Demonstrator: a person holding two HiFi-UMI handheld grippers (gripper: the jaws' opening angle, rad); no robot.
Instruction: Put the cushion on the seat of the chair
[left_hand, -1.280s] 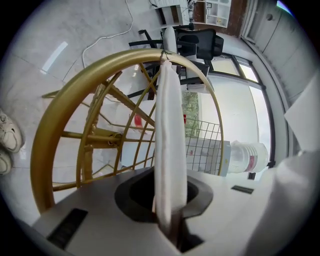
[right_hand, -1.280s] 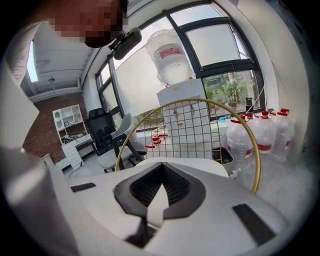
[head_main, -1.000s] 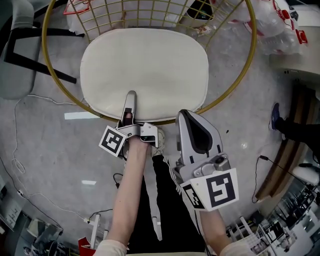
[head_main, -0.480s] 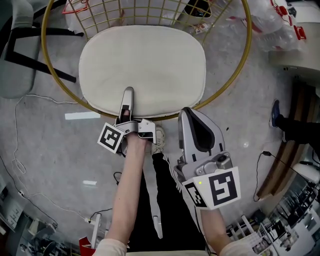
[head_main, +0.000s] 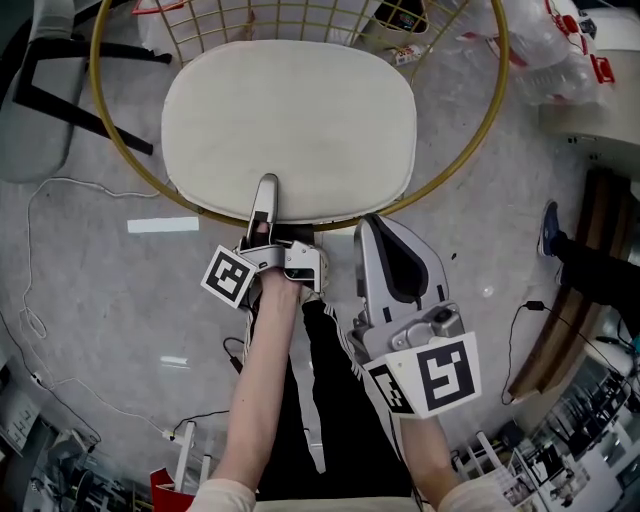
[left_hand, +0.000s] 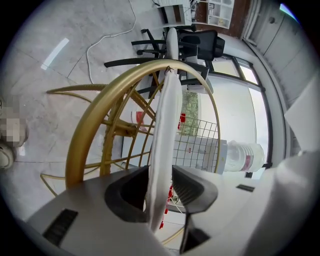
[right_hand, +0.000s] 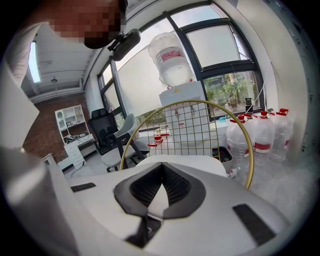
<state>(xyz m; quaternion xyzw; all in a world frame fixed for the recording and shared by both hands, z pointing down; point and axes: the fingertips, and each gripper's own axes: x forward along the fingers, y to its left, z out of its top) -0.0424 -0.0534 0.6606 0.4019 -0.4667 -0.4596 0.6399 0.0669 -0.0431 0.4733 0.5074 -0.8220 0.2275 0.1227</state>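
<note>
Cushion (head_main: 290, 125), off-white and rounded, flat on the seat of the chair (left_hand: 87, 135), inside the gold hoop, with the wire back at its far side. Near edge of the cushion just over the near arc of the hoop.

Left gripper (head_main: 264, 190) at that near edge, a little left of its middle, reaching in nearly level and rolled onto its side. Jaws apart, just been opening, with the cushion's rim between them. One jaw over the top of the cushion in the head view, the other hidden beneath. In the left gripper view, rim seen edge-on as a pale band running up between the ribbed pads (left_hand: 192, 187), a dark gap on one side, no squeeze to be seen.

Right gripper (head_main: 370, 225) just beside the near right arc of the hoop, clear of the cushion, above the grey floor (head_main: 100, 290). Jaws closed tip to tip, nothing between them, pointing across the seat toward the wire back.

Legs in black trousers (head_main: 330, 400) below both grippers, close to the chair's near side. Water bottles (right_hand: 260, 135) with red caps on the floor past the chair's far right; office chair (right_hand: 107, 132) off to the far left.
</note>
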